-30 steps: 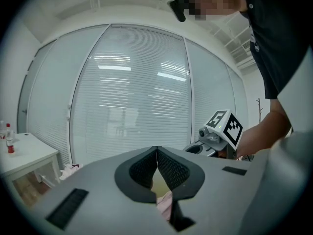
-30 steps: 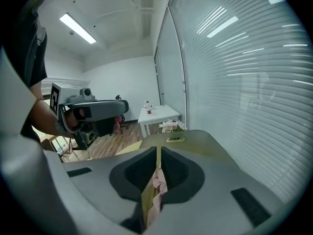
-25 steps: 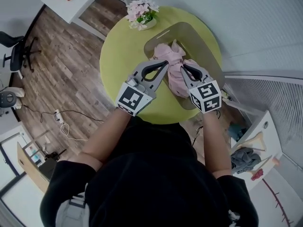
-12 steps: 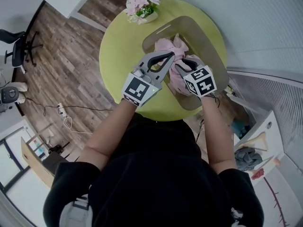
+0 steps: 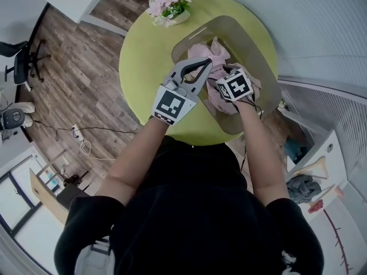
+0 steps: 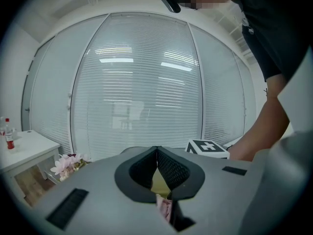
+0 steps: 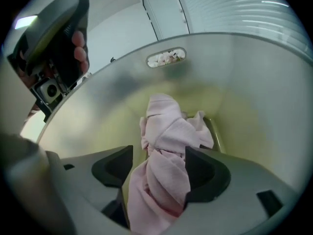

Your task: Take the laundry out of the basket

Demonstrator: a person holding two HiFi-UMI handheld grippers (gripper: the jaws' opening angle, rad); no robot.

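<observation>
Right hand-held gripper (image 7: pixel 157 163): tipped steeply down into the basket (image 5: pixel 229 20), jaws spread. They have just been opening. The pink laundry (image 7: pixel 164 131) rises between them as one twisted bunch. One pad seems to brush the fabric and the other stands clear, so I read no squeeze on it yet. My guess at the reason: the jaws are set wide so they can straddle the thick part of the twist rather than nip a loose edge.

Location of the laundry: all of it is inside the basket, lying against the floor and near wall. The basket sits on the round yellow-green desk (image 5: pixel 146 50), toward its right side. None of the cloth is over the rim, so I judge the task barely started.

Left hand-held gripper (image 6: pixel 156 151): jaws pressed together at the tips, held near level at the basket's left rim, just beside the cloth. A sliver of pink shows in the gap below the tips. I cannot tell whether it is caught or merely behind. Probably parked there to leave the right side room.

Flowers (image 5: pixel 169 3) stand at the desk's far edge, apart from the basket and not in the lift path.
</observation>
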